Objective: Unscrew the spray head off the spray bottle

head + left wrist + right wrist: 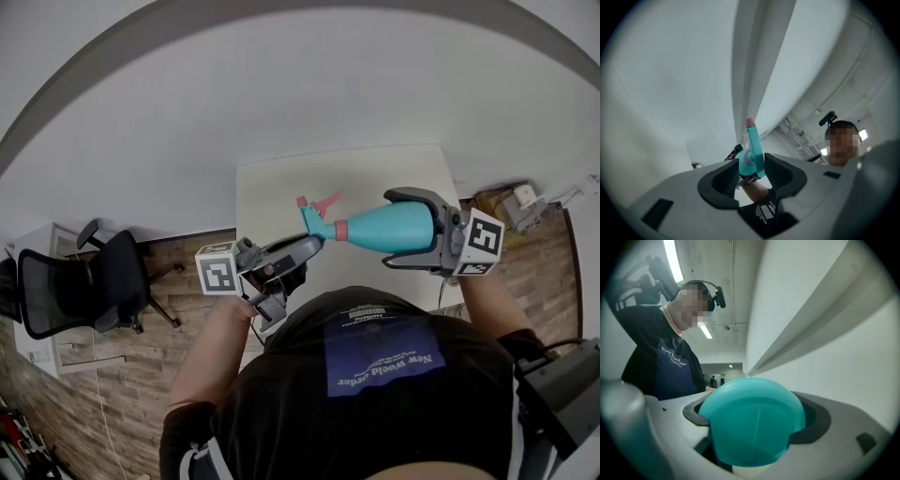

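Bottle sits base-first in the right gripper, clamped tight. Its long axis runs level, straight out from those jaws to the left gripper, which is closed on the spray head at the far end. The left hand looks placed to do the twisting.

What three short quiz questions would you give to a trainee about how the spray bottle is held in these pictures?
1. True or false: the spray bottle stands upright.
2. Which gripper is shut on the bottle's wide teal body? A) the left gripper B) the right gripper C) neither
3. Fill in: the left gripper's jaws are closed on the ____.

Key
1. False: it is held lying level in the air.
2. B
3. spray head
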